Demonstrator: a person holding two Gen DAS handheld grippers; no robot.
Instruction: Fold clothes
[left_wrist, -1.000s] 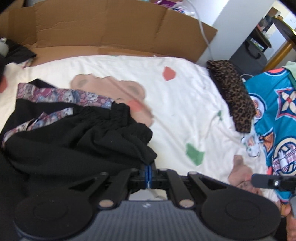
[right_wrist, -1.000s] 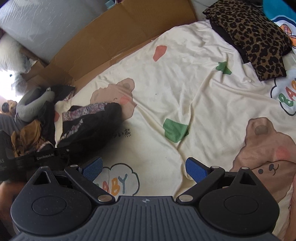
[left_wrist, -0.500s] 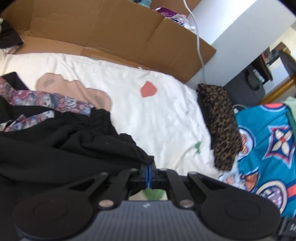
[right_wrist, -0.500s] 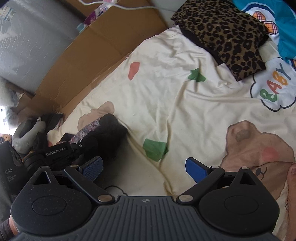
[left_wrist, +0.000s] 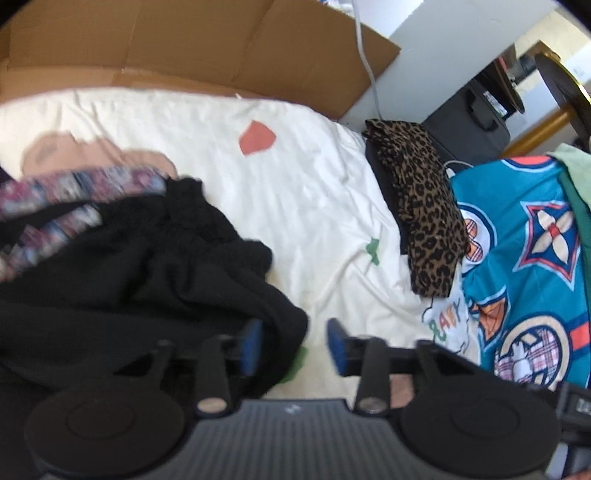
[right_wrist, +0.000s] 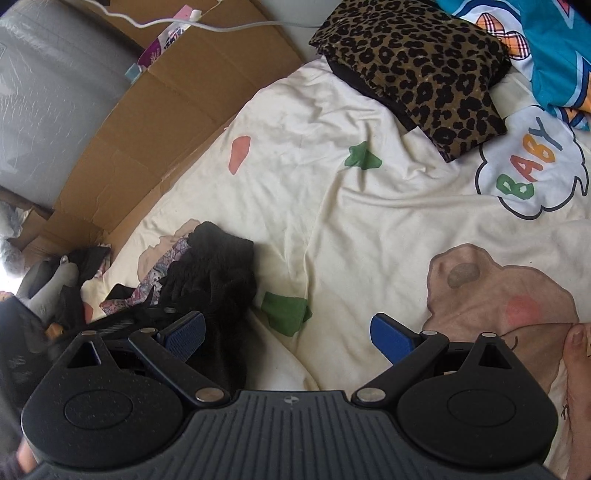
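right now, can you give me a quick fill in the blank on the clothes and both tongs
1. The jaws of the left tongs stand ____.
2. The folded garment at the sheet's far edge has a ____ print.
3. The word printed in the cloud on the bed sheet reads ____.
4. The right tongs hold ____.

Missing words: open; leopard; BABY; nothing
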